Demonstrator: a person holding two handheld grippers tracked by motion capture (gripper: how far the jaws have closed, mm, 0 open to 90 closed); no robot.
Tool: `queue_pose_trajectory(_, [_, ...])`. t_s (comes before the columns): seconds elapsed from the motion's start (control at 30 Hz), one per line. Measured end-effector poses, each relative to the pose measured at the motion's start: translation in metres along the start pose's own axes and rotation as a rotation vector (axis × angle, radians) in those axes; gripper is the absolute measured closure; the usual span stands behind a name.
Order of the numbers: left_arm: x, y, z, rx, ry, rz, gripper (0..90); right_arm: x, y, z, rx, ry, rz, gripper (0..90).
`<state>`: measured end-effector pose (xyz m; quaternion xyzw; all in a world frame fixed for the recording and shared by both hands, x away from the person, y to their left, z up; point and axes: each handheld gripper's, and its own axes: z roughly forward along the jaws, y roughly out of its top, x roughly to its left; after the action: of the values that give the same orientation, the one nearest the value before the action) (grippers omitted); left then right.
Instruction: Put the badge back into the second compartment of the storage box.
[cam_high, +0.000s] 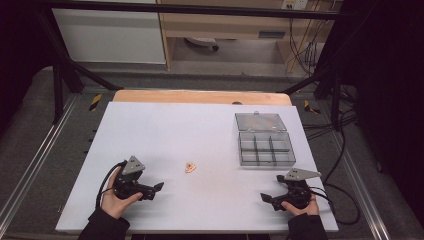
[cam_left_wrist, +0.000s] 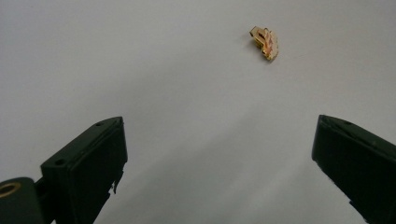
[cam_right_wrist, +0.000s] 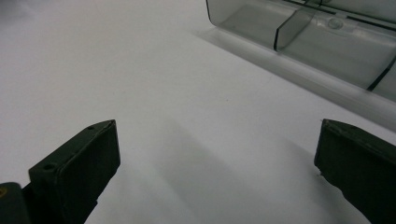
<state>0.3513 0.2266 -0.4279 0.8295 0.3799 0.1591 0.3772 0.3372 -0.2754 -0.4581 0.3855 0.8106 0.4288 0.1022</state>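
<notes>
Brass clip (cam_left_wrist: 265, 42) beyond spread fingers (cam_left_wrist: 88, 163)

A white table (cam_high: 165, 135) with a strip of bare wood along its far edge carries two things. Near the middle, toward the near side, lies a small orange-gold piece (cam_high: 190, 167), its make too small to tell. At the far right sits a clear compartment box (cam_high: 265, 148), its lid (cam_high: 260, 121) swung open and lying back flat on the table.
</notes>
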Motion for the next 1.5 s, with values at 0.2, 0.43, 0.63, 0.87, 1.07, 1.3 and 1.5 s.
queue_pose_trajectory(0.2, [-0.005,0.009,0.006,-0.002,-0.004,0.007,3.2,0.000,0.000,0.000,0.001,0.002,0.005,0.6])
queue_pose_trajectory(0.43, [-0.009,0.016,0.014,0.006,-0.010,0.011,3.2,0.000,0.000,0.001,0.002,0.001,0.006,0.6])
queue_pose_trajectory(0.63, [-0.010,0.022,0.018,0.005,-0.012,-0.003,3.4,0.000,0.000,0.001,0.002,0.002,0.006,0.6])
queue_pose_trajectory(0.87, [-0.011,0.030,0.025,0.007,-0.014,-0.011,3.8,0.000,0.000,0.001,0.005,0.003,0.005,0.6])
queue_pose_trajectory(1.07, [-0.015,0.037,0.032,0.007,-0.017,-0.011,4.2,0.000,0.000,0.001,0.005,0.004,0.004,0.6])
queue_pose_trajectory(1.3, [-0.019,0.043,0.041,0.009,-0.023,-0.012,4.6,0.000,0.000,0.001,0.005,0.004,0.003,0.6])
queue_pose_trajectory(1.5, [-0.022,0.049,0.050,0.011,-0.030,-0.013,5.0,0.000,0.000,0.000,0.004,0.004,0.005,0.6])
